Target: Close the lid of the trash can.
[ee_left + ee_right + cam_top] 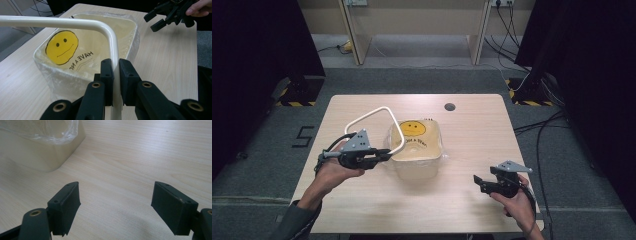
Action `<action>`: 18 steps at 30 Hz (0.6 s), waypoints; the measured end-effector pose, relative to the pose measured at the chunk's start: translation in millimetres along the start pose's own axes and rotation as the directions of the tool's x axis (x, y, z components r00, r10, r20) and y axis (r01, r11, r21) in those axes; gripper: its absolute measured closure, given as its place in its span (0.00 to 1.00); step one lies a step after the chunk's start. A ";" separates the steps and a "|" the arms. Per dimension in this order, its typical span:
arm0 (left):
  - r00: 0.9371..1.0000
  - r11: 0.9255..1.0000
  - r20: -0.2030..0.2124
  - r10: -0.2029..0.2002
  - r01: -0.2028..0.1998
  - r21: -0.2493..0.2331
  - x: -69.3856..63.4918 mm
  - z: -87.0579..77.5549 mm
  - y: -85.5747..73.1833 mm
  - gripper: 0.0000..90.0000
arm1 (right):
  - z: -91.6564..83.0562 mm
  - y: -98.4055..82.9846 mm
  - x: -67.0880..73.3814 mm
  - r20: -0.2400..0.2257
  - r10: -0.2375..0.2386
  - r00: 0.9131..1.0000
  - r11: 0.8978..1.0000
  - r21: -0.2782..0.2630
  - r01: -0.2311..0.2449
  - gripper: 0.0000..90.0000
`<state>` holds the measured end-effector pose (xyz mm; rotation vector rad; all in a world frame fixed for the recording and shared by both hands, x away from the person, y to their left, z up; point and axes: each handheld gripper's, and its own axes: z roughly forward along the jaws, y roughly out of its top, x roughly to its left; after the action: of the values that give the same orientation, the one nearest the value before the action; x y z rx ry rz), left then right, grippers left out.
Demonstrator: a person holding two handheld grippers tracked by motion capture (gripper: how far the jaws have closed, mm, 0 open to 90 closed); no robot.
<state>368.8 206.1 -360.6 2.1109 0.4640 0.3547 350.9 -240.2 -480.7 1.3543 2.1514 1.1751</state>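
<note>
Two grippers are at work over a pale wooden table [472, 130], which takes up most of the floor space in front of me. Near its middle sits a cream bin [417, 150] lined with a clear plastic bag [62, 47] printed with a yellow smiley face. A white tubular handle [372, 117] arches up over the bin's left side. The left gripper [113, 72] has its jaws clamped tight on that handle just below the bend. The right gripper [478, 181] hovers low near the table's right front, jaws spread wide, holding nothing, well apart from the bin.
</note>
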 end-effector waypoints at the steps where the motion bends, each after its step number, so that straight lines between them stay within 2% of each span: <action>1: 1.000 1.000 0.010 0.003 -0.003 0.004 -0.1 2.9 2.1 0.91 | -0.1 0.1 -0.2 0.000 0.001 1.000 1.000 0.000 -0.001 0.25; 4: 0.999 1.000 0.024 0.021 -0.021 0.014 -0.2 9.5 8.0 0.91 | -0.8 1.8 -0.4 -0.002 0.003 1.000 1.000 -0.007 -0.003 0.25; 13: 0.998 0.999 0.056 0.035 -0.037 0.022 1.0 29.5 20.9 0.91 | -4.7 14.9 0.3 0.007 0.004 1.000 0.999 -0.052 -0.003 0.25; 18: 0.996 0.998 0.076 0.050 -0.052 0.019 1.4 42.0 27.5 0.91 | -8.3 40.5 5.1 -0.006 -0.002 1.000 0.993 -0.117 0.002 0.25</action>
<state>392.9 162.1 -360.1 2.1518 0.3720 0.2997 366.6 -231.4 -443.2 1.2994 2.0528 1.2852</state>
